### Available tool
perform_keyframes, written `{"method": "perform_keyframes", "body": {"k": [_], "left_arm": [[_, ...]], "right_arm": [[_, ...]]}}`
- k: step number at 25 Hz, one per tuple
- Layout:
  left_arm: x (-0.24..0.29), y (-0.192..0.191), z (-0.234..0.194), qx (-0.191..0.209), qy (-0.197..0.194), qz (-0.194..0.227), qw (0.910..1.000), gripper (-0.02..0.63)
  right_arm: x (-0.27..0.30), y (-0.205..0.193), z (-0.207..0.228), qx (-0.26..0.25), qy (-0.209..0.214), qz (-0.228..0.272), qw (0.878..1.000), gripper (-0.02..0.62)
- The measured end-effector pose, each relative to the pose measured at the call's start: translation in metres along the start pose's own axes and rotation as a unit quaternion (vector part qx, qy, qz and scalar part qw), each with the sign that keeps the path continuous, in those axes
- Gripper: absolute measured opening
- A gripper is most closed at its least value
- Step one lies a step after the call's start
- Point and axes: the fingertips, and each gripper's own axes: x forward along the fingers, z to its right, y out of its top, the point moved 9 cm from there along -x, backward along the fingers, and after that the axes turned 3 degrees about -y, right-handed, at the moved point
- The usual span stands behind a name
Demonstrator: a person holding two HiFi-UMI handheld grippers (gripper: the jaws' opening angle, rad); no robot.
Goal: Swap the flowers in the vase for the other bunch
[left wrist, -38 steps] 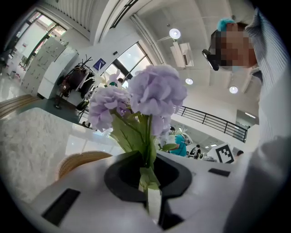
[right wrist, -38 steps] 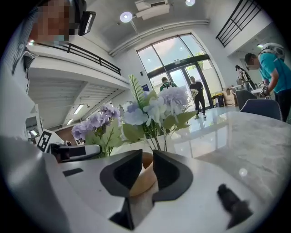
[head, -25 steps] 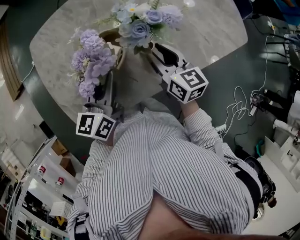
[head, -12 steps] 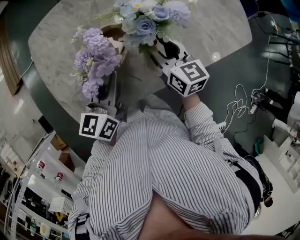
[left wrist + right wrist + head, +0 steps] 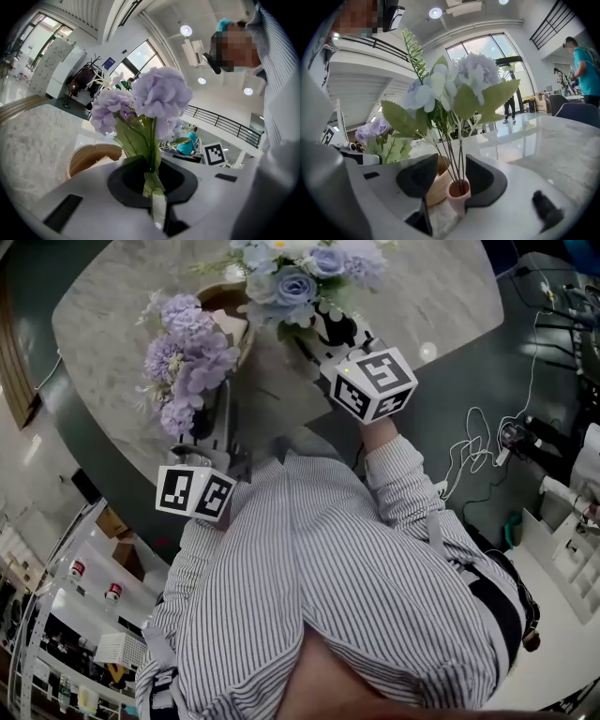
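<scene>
A purple hydrangea bunch (image 5: 187, 352) rises from my left gripper (image 5: 208, 418), which is shut on its green stems (image 5: 153, 185). In the left gripper view the blooms (image 5: 159, 93) fill the middle. A blue rose bunch (image 5: 300, 277) stands in a small pink vase (image 5: 458, 192) on the marble table (image 5: 422, 296). My right gripper (image 5: 452, 176) is open, its jaws standing on either side of the vase and the thin stems (image 5: 452, 154). In the head view the right gripper (image 5: 328, 334) sits just below the blue blooms, which hide the vase.
A woven tan basket (image 5: 225, 306) stands beside the vase, between the two bunches; it also shows as the basket (image 5: 89, 157) and the basket (image 5: 440, 180). The table's curved edge runs near my body. Cables (image 5: 478, 456) lie on the dark floor at the right.
My right gripper has edged forward toward the blue bunch. The left gripper keeps still with the purple bunch in it.
</scene>
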Motion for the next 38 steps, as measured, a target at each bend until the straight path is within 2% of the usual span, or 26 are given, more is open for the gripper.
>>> {"method": "perform_keyframes", "body": {"k": [13, 23, 38], "left_arm": [[0.0007, -0.0002, 0.0018, -0.005, -0.003, -0.001, 1.0, 0.038], [0.0004, -0.0014, 0.0003, -0.011, -0.001, -0.005, 0.9999, 0.038], [-0.0011, -0.0026, -0.0028, -0.005, 0.0, -0.012, 0.9999, 0.038]], "right_arm": [[0.0005, 0.0019, 0.0005, -0.002, -0.002, 0.0, 1.0, 0.137], [-0.0005, 0.0056, 0.0008, -0.01, -0.006, 0.014, 1.0, 0.06], [-0.0025, 0.0047, -0.0031, -0.012, -0.021, 0.009, 1.0, 0.025]]}}
